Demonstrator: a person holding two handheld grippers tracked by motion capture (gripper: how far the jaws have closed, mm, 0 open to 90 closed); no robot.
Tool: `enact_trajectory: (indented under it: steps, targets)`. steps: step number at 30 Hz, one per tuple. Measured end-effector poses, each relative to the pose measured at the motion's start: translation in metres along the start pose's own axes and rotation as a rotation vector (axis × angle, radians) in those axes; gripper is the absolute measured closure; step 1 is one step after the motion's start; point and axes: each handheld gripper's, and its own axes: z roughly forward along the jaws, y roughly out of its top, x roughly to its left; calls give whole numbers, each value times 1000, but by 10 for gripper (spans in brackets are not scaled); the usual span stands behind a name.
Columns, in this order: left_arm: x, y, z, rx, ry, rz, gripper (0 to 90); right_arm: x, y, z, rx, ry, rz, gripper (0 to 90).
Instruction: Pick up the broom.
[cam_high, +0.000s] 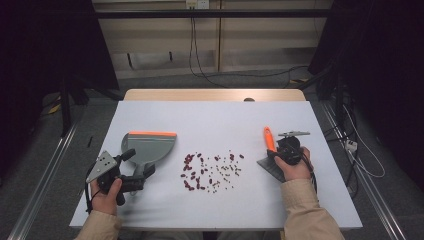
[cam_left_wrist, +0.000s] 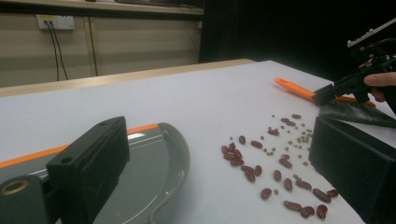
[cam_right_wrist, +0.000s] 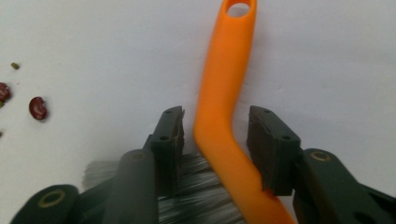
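Straddling the orange handle of the brush (cam_right_wrist: 224, 93), the right gripper (cam_right_wrist: 215, 128) has its fingers (cam_right_wrist: 170, 135) apart on either side of it; small gaps show along the handle, so they are not yet clamped. The brush lies flat on the white desk (cam_high: 220, 120), its grey bristles (cam_right_wrist: 196, 196) fanned out under and behind the fingers, its hanging hole beyond their tips. It looks light and stiff in the handle, soft in the bristles, and the smooth plastic may slip, so the bend just ahead of the bristles, where the fingers now stand, seems the sound place to grip. Off to the left of these fingers lie scattered red beans (cam_high: 197, 172) and small green ones. The left gripper (cam_high: 135, 167) reaches toward the grey dustpan (cam_high: 147, 145), whose stubby handle sits near its fingers (cam_left_wrist: 88, 163), which stand well apart with nothing pressed between them. The pan looks rigid and light, best held by that handle.
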Motion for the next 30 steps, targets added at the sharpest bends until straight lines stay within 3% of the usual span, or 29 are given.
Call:
enact_trajectory:
  steps: [3, 4, 10, 24, 30]
  targets:
    - [-1, 0, 0, 1, -2, 1, 52, -1, 2, 1, 16, -3, 27, 647]
    - [-1, 0, 0, 0, -1, -1, 52, -3, 5, 1, 38, 3, 56, 676]
    - [-2, 2, -2, -10, 13, 13, 52, -4, 11, 4, 81, 10, 44, 675]
    - [-5, 2, 1, 3, -3, 21, 54, 2, 6, 3, 41, -32, 39, 676]
    - [-4, 4, 1, -4, 2, 24, 54, 0, 5, 3, 29, -20, 52, 678]
